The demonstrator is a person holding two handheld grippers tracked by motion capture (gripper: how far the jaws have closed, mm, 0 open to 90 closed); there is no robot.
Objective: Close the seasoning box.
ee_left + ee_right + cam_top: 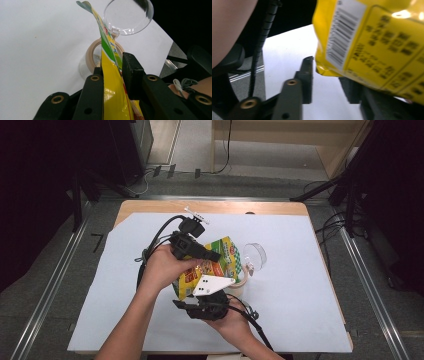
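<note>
Above the middle of the white sheet (300,285), both hands meet at a yellow snack bag (215,265). Coming in from the lower left with the forearm angled up, the left hand (162,267) wraps over the left gripper (112,67), whose jaws are clamped on the bag's thin edge. From below, the right hand (232,322) holds the right gripper (325,77) under the bag; its jaws stand apart, and the bag's barcode side hangs over one. Just beyond the bag lie a tape roll (91,53) and a clear plastic cup (128,16).
</note>
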